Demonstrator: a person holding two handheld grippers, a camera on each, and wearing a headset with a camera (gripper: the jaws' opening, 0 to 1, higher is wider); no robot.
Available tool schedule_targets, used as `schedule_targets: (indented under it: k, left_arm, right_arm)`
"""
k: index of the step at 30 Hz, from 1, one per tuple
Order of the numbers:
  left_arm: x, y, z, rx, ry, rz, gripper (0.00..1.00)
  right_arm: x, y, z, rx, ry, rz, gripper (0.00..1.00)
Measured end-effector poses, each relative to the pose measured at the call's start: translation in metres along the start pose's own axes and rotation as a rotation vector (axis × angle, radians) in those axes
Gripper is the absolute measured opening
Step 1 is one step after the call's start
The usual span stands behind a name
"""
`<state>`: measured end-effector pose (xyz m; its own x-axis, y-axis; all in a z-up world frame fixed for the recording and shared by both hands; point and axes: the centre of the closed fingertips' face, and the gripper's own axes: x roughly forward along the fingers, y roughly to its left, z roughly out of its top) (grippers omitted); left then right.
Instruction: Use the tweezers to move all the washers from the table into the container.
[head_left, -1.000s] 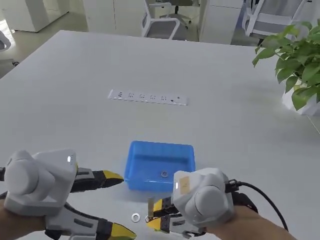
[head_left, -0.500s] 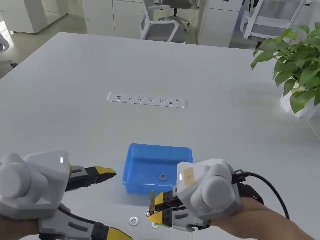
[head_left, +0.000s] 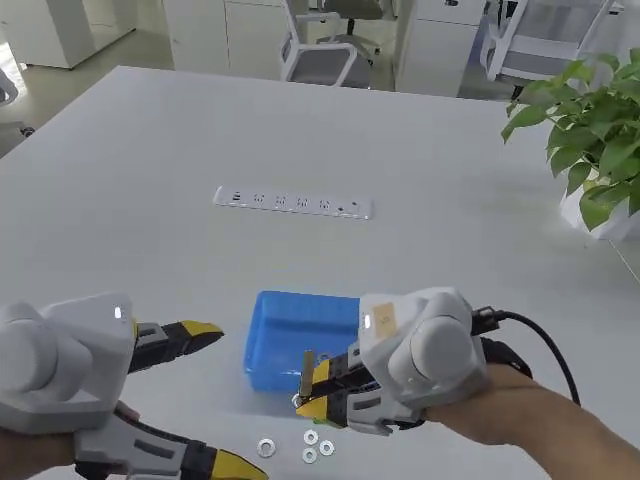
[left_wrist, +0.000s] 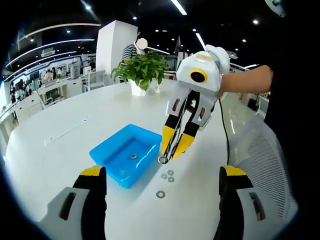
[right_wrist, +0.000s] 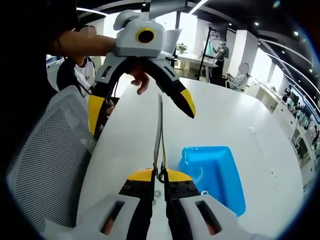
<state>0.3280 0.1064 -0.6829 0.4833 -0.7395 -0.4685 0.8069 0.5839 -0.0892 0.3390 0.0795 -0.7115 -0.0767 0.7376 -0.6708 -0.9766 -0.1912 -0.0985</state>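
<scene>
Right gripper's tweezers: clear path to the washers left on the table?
Probably yes. The washers lie bare on the table close by the tweezers in the right gripper, nothing between; the tips seem to hold one already.

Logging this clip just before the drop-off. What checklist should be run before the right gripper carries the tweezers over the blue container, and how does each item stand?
1. Right gripper shut on the tweezers: ok.
2. Held washer at the tweezer tips: it seems gripped in the left gripper view, but cannot tell how firmly.
3. Tips over the blue container: not ok, they hang just outside its near wall.
4. Left gripper open and off to the side of the path: ok.
5. Table washers all moved: not ok, four lie in front of the container.
6. Container washer inside: ok, one lies on the floor of the container.
</scene>
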Motion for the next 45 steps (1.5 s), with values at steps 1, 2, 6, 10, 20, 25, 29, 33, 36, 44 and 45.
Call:
schedule_targets:
  k: [1, 2, 6, 10, 20, 25, 29, 33, 36, 44, 45]
  left_arm:
    - [0.0, 0.002, 0.002, 0.003, -0.006, 0.006, 0.99]
    - [0.0, 0.003, 0.002, 0.002, -0.008, 0.009, 0.99]
    - [0.0, 0.005, 0.006, 0.005, -0.01, 0.015, 0.99]
    - [0.0, 0.006, 0.009, 0.01, -0.014, 0.017, 0.99]
    - [-0.003, 0.015, 0.019, 0.005, -0.036, 0.042, 0.98]
    - [-0.003, 0.021, 0.02, 0.004, -0.039, 0.046, 0.97]
    - [-0.002, 0.024, 0.02, 0.004, -0.036, 0.045, 0.95]
    - [0.001, 0.028, 0.021, 0.007, -0.034, 0.046, 0.94]
    - [0.004, 0.032, 0.022, 0.011, -0.03, 0.048, 0.92]
    - [0.013, 0.041, 0.031, 0.021, -0.045, 0.044, 0.84]
    - [0.015, 0.042, 0.032, 0.025, -0.046, 0.042, 0.83]
  right_arm:
    - [-0.001, -0.004, 0.001, -0.001, -0.001, -0.006, 0.07]
    - [-0.002, -0.007, 0.002, 0.001, -0.005, -0.008, 0.07]
    - [-0.002, -0.015, 0.003, -0.007, -0.004, -0.019, 0.07]
    - [-0.001, -0.025, 0.004, -0.011, -0.009, -0.027, 0.07]
    - [0.006, -0.047, 0.004, -0.011, -0.019, -0.039, 0.07]
    - [0.012, -0.055, 0.001, -0.012, -0.018, -0.04, 0.07]
    - [0.016, -0.062, -0.004, -0.008, -0.017, -0.042, 0.08]
    - [0.021, -0.07, -0.011, -0.006, -0.011, -0.048, 0.08]
    - [0.024, -0.075, -0.016, -0.003, -0.006, -0.048, 0.08]
    - [0.034, -0.083, -0.029, 0.012, 0.0, -0.037, 0.08]
    - [0.036, -0.084, -0.03, 0.01, 0.003, -0.035, 0.08]
